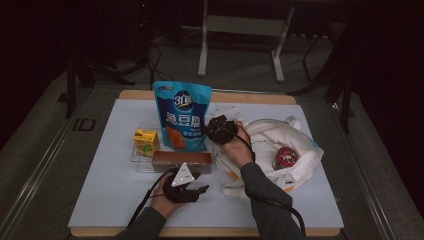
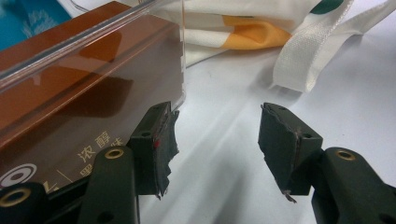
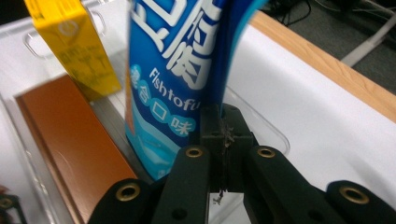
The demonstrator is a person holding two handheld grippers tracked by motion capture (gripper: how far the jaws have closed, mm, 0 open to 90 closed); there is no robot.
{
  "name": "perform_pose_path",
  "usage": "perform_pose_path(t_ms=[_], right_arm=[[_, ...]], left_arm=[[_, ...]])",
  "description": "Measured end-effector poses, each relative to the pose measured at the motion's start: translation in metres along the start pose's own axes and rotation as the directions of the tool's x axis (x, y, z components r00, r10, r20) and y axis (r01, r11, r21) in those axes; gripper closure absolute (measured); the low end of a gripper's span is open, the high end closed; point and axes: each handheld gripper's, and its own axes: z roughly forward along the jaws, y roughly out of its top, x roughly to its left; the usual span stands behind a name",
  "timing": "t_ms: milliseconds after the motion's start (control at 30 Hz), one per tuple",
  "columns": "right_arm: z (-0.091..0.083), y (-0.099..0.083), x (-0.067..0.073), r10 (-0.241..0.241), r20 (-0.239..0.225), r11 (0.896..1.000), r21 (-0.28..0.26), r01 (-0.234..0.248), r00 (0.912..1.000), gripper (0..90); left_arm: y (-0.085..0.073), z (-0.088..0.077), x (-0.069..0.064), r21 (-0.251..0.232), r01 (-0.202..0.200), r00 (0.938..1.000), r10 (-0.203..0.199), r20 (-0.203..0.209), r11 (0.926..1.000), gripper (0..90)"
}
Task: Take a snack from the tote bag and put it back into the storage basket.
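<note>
- Nearest the high camera, the person's forearms come in from the bottom edge, each hand holding a set of tongs over the white tabletop, which is the largest thing in the scene.
- Next in size, a white cloth bag lies slumped at the right side of the tabletop, with a round red-lidded tin resting on its folds.
- Upright in a clear plastic tray stands the blue snack pouch, left of the cloth bag and behind the brown box.
- Along the tray's near side lies a long brown box, and a small yellow carton stands at its far left end.
- Right tongs are pinched tight on the pouch's lower side edge; in the right gripper view the two black jaws meet with the thin blue seam caught between them.
- Left tongs rest low on the tabletop just beside the brown box's end, jaws about half apart and holding nothing; one pad sits close to the tray's corner, though I cannot tell whether it touches.
- As I judge it, the step in hand is taking the pouch out of the tray, most likely toward the cloth bag.
- Lifting comes next: a straight rise clear of the tray wall, with the pinch kept firm, since a grip on one thin edge lets the pouch swing or slip.
</note>
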Motion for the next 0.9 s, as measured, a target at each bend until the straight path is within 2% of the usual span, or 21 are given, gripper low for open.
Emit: perform_pose_path(t_ms=[200, 467, 833, 900], right_arm=[[0.010, -0.003, 0.003, -0.003, 0.012, 1.000, 0.030, 0.003, 0.9999, 89.5], [0.017, 0.002, 0.010, 0.009, -0.011, 1.000, 0.017, -0.009, 0.9999, 89.5], [0.028, 0.014, 0.019, 0.025, -0.002, 0.999, 0.022, -0.025, 0.9997, 89.2], [0.032, 0.018, 0.020, 0.041, 0.015, 0.999, 0.023, -0.041, 0.9990, 89.1]], left_arm=[[0.000, 0.000, 0.000, 0.001, 0.003, 1.0000, -0.003, 0.002, 1.0000, 45.3], [0.000, 0.000, 0.000, 0.002, 0.000, 1.0000, 0.000, 0.001, 1.0000, 45.3], [0.000, 0.000, 0.000, -0.001, 0.003, 1.0000, -0.003, 0.003, 1.0000, 45.3], [0.000, 0.000, 0.000, -0.002, 0.003, 1.0000, -0.003, 0.002, 1.0000, 45.3]])
